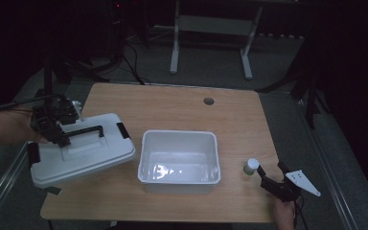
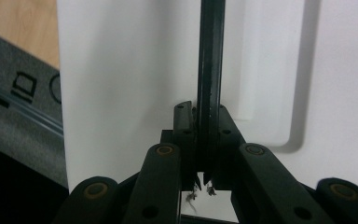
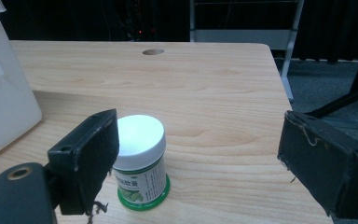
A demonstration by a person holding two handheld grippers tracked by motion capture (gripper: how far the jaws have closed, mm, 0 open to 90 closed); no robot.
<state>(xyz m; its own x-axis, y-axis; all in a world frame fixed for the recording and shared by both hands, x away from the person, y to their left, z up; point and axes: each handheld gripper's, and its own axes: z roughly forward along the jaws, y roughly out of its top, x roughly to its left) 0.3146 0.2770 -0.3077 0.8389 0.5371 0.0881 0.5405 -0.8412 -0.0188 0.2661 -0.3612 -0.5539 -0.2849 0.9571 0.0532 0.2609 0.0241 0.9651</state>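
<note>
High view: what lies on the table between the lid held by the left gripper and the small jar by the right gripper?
The open white bin lies between the lid and the jar, as the high view shows.

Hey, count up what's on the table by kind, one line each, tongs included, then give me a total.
White bin: 1
White lid with black handle: 1
Small white-capped jar with green label: 1
Tongs: 2, left tongs and right tongs
Total: 5
</note>
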